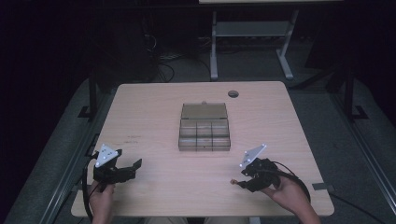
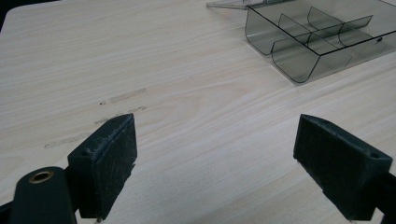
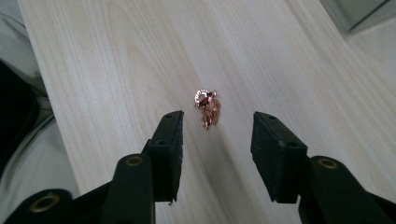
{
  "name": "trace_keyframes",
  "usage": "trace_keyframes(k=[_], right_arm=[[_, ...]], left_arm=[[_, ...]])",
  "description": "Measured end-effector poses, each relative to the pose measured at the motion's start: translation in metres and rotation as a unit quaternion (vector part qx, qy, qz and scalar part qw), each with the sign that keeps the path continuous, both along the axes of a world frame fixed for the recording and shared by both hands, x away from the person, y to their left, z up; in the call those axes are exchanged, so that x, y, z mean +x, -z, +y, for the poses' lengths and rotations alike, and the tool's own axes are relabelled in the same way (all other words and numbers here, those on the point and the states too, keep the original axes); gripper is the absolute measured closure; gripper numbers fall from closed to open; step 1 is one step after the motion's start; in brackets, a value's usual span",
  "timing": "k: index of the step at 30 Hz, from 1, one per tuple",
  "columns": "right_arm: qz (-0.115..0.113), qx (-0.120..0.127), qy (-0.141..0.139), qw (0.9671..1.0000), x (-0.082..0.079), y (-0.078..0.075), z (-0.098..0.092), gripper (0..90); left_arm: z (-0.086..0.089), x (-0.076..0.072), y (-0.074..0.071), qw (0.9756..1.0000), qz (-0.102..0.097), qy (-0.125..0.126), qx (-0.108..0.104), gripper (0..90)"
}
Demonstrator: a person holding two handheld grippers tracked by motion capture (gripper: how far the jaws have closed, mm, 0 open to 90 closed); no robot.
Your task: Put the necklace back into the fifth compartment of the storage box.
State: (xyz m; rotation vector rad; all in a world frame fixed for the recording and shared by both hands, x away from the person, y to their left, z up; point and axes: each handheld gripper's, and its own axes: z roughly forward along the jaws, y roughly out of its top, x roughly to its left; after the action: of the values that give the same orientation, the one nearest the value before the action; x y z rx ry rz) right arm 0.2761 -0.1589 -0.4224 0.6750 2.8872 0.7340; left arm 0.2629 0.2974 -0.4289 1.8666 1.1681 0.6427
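A small rose-gold trinket (image 3: 207, 107), a ring tangled with a fine chain, lies on the pale wooden table (image 1: 154, 107) near the front right. My right gripper (image 3: 217, 128) is open, its black jaws on either side of the trinket and just short of it, with no pad touching it. From above, the trinket (image 1: 232, 181) lies just left of the right gripper (image 1: 240, 183). My left gripper (image 1: 132, 169) rests at the front left, open and with nothing in it; its pads (image 2: 112, 163) stand wide apart over bare wood.
A smoky clear plastic box (image 1: 204, 133) with several compartments sits mid-table, its lid folded back behind it; its near corner (image 2: 303, 60) is ahead and to the right of the left gripper. A round cable hole (image 1: 233, 94) lies near the far edge. The table's front edge runs close behind both hands.
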Motion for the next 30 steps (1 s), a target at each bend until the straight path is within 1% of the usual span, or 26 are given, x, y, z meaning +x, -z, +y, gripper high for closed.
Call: trace_keyframes(k=[3, 5, 6, 8, 10, 18, 25, 30], right_arm=[[0.008, -0.004, -0.004, 0.9999, 0.004, 0.001, 0.005, 58.2], [0.009, -0.005, -0.005, 0.9999, 0.005, 0.002, 0.006, 58.9], [0.01, -0.007, -0.008, 0.9999, 0.007, 0.003, 0.008, 61.3], [0.01, -0.008, -0.009, 0.9999, 0.008, 0.003, 0.009, 61.9], [0.014, -0.012, -0.012, 0.9998, 0.009, 0.004, 0.012, 64.5], [0.017, -0.021, -0.017, 0.9995, 0.012, 0.006, 0.017, 67.6], [0.029, -0.032, -0.025, 0.9988, 0.014, 0.012, 0.023, 71.1], [0.029, -0.036, -0.028, 0.9985, 0.015, 0.014, 0.027, 72.6]], left_arm=[[0.001, 0.0, 0.0, 1.0, -0.001, -0.002, -0.002, 13.0], [0.001, 0.0, 0.0, 1.0, 0.0, -0.001, -0.002, 13.0], [0.001, 0.001, 0.0, 1.0, -0.001, 0.0, -0.001, 13.0], [0.001, 0.0, 0.0, 1.0, -0.001, -0.001, -0.001, 13.0], [0.001, 0.0, 0.0, 1.0, -0.001, -0.001, -0.002, 13.0], [0.001, 0.0, -0.001, 1.0, -0.001, -0.001, -0.001, 13.0], [0.002, 0.0, -0.001, 1.0, -0.001, -0.001, -0.004, 13.0], [0.002, 0.0, -0.001, 1.0, -0.001, -0.002, -0.005, 13.0]])
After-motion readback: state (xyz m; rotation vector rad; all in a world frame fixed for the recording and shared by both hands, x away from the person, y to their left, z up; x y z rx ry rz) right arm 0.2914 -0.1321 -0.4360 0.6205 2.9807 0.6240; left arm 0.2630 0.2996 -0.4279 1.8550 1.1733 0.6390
